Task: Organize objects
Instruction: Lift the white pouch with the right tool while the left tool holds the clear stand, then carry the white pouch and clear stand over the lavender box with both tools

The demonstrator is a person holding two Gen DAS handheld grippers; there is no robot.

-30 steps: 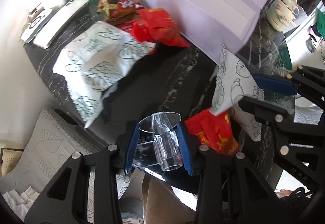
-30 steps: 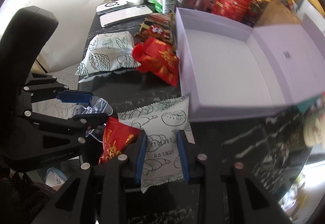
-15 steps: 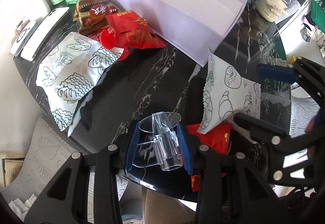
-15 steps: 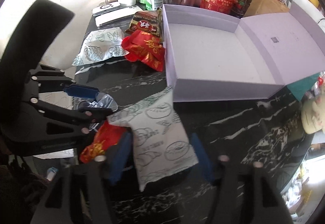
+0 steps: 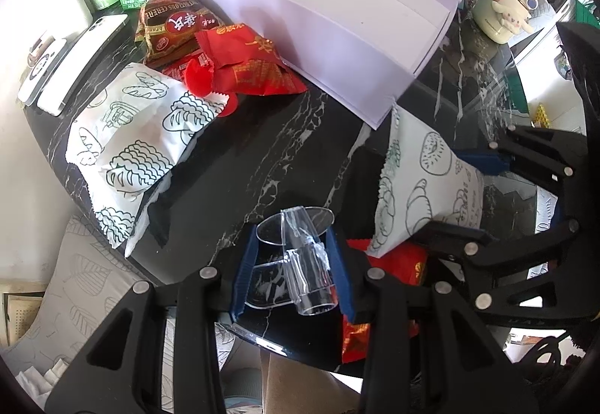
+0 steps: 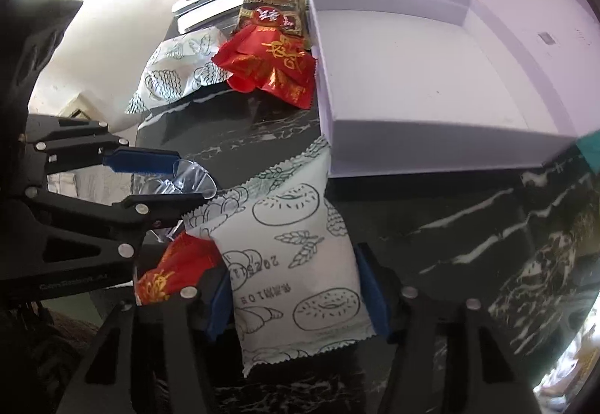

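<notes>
The box (image 6: 408,84) is empty, so the sorting has barely begun. The right gripper (image 6: 296,296) has its fingers spread around a white packet (image 6: 296,252) lying on the table (image 6: 468,226) just before the box; whether the pads touch it is unclear. The left gripper (image 5: 292,264) is clamped on a clear plastic piece (image 5: 303,264). Left out: another white packet (image 5: 138,136), red packets (image 5: 251,69) and a cereal bag (image 5: 168,24) beside the box, one red packet (image 6: 176,271) under the grippers. The near wall of the box stands between packet and interior.

Left tongs (image 5: 292,271) clamp a clear plastic piece (image 5: 300,264) above the black marble table (image 5: 262,151).
</notes>
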